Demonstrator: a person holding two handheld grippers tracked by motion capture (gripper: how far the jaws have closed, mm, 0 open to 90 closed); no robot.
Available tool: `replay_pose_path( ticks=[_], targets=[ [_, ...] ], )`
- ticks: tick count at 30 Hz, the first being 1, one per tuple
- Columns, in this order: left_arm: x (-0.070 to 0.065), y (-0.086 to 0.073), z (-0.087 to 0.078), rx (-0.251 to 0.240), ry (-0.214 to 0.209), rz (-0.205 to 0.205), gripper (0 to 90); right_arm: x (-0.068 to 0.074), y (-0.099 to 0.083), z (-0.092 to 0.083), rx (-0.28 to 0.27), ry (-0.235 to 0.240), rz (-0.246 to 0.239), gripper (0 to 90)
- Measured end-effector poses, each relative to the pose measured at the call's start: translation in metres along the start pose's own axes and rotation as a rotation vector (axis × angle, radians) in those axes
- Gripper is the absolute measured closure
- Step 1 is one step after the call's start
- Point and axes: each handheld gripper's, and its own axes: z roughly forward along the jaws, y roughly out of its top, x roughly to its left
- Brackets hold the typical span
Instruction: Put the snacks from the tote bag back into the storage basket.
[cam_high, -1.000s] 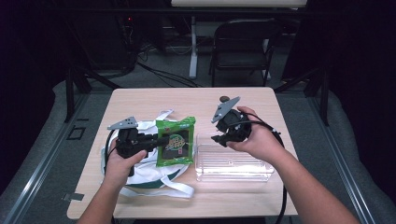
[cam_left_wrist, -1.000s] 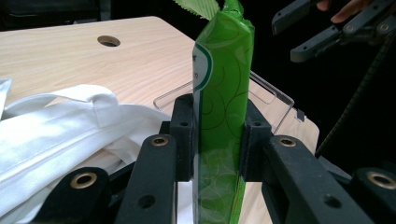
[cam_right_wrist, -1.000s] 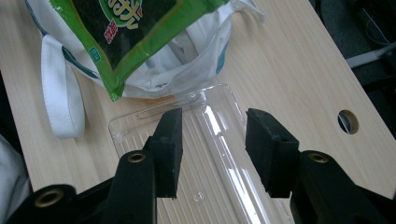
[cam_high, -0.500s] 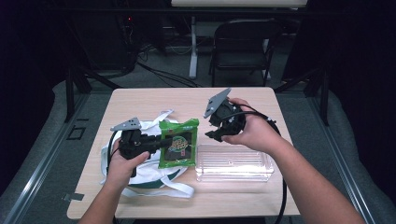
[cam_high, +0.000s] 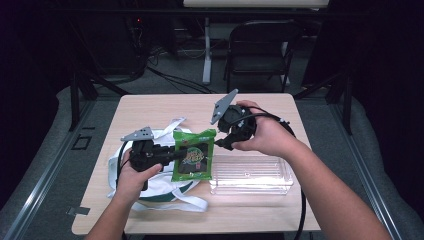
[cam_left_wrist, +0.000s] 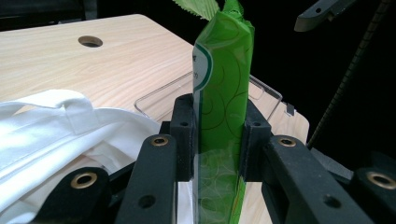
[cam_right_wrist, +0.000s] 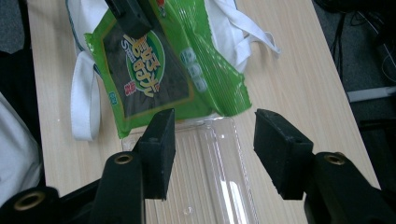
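Observation:
A green snack packet (cam_high: 194, 156) hangs upright over the table, pinched at its left edge by my left gripper (cam_high: 176, 155), which is shut on it. The left gripper view has both pads squeezing the packet (cam_left_wrist: 219, 93) edge-on. My right gripper (cam_high: 220, 144) hovers just right of the packet's top corner, tilted down. In the right gripper view its jaws (cam_right_wrist: 212, 140) have just been opening and stand wide with nothing between them, the packet (cam_right_wrist: 154, 70) beyond their tips and the clear tray (cam_right_wrist: 210, 186) below.
A clear plastic tray (cam_high: 250, 175) lies on the wooden table (cam_high: 165, 107), right of the packet. A white cloth bag (cam_high: 150, 187) with loose straps lies under my left hand. A folding chair (cam_high: 260, 45) stands beyond the far edge.
My right gripper has risen and drifted left, closer to the packet's top right corner. The left gripper and the packet have stayed where they were.

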Motion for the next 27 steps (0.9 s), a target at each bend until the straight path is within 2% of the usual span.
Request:
replay_pose_path(
  ticks=[3,6,12,21,27],
  targets=[
    [-0.001,0.0,0.002,0.001,-0.007,0.003,72.6,0.002,0.004,0.003,-0.009,0.011,-0.01,47.4],
    [-0.002,0.0,0.003,0.004,-0.012,0.004,72.6,0.004,0.011,0.007,0.014,0.02,-0.039,46.1],
    [-0.005,0.0,0.006,0.008,-0.029,0.008,72.6,0.005,0.017,0.013,0.019,0.033,-0.049,44.8],
    [-0.012,0.0,0.011,0.017,-0.06,0.042,72.6,0.009,0.022,0.026,0.064,0.077,-0.084,44.4],
    [-0.017,0.0,0.014,0.018,-0.083,0.059,72.7,0.012,0.025,0.031,0.083,0.109,-0.09,44.4]
  ],
)
